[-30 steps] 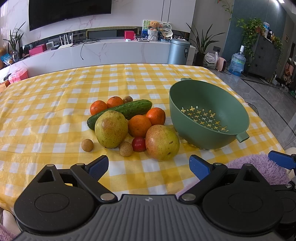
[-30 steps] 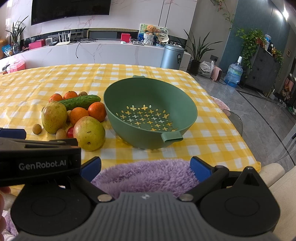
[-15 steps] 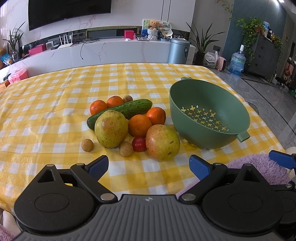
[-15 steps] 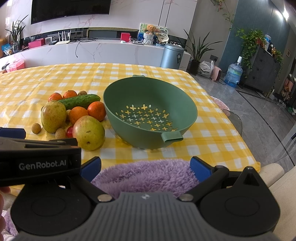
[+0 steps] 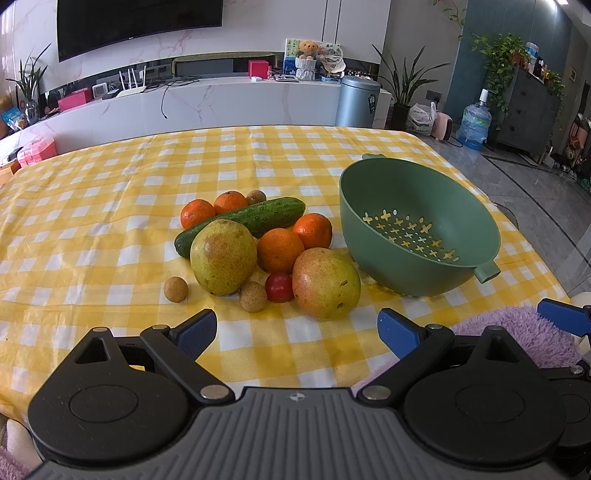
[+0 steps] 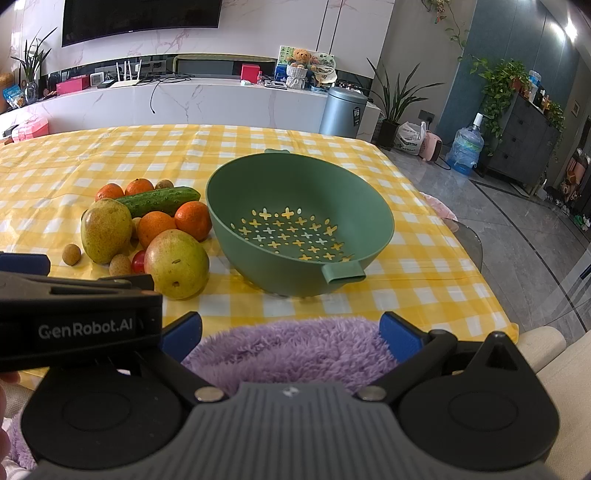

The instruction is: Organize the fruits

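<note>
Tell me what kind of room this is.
Most likely a home living and dining area: a wall-mounted TV above a long marble console, potted plants, and a table in a yellow checked cloth holding fruit.

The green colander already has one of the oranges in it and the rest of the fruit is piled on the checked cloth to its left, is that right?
Not quite. The green colander is empty; the right wrist view shows only its bare perforated bottom. All four oranges sit in the pile on the checked cloth to its left.

Right tool spread wide above purple fleece; green colander empty.
</note>
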Demonstrator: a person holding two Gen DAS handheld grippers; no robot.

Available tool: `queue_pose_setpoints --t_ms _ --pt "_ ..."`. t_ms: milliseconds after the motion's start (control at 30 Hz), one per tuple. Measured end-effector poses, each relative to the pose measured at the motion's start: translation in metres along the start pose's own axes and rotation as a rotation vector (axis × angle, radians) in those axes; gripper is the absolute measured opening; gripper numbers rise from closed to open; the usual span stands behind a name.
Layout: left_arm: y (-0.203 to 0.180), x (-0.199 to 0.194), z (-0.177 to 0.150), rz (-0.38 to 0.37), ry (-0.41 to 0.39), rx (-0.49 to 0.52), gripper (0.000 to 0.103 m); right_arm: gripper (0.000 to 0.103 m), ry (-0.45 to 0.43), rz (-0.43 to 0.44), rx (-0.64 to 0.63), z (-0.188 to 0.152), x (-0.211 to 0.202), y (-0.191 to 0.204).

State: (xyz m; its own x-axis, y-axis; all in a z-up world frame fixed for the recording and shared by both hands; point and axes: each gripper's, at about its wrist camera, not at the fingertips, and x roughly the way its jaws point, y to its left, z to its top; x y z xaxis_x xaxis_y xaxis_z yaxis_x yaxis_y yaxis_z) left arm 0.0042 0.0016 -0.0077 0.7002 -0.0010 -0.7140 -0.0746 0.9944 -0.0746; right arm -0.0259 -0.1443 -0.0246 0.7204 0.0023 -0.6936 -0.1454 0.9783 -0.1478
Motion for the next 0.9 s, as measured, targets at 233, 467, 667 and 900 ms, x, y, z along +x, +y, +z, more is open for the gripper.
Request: queue_pose_setpoints --t_ms 233,467,667,900 --pt "0.002 -0.001 0.002 -0.002 -0.003 0.004 0.103 0.098 -0.002 0.003 0.002 0.000 0.000 -0.001" --pt "0.019 -0.026 0.018 0.014 -0.094 0.052 0.103 0.098 -0.033 0.046 -0.003 0.007 -0.009 0.002" --pt "0.063 -0.031 0.037 0.069 -0.131 0.024 0.103 0.094 -0.108 0.132 -0.035 0.023 -0.016 0.015" --pt "0.113 -0.006 0.045 0.082 -0.065 -0.041 0.096 0.048 -0.069 0.335 -0.064 0.045 -0.004 0.036"
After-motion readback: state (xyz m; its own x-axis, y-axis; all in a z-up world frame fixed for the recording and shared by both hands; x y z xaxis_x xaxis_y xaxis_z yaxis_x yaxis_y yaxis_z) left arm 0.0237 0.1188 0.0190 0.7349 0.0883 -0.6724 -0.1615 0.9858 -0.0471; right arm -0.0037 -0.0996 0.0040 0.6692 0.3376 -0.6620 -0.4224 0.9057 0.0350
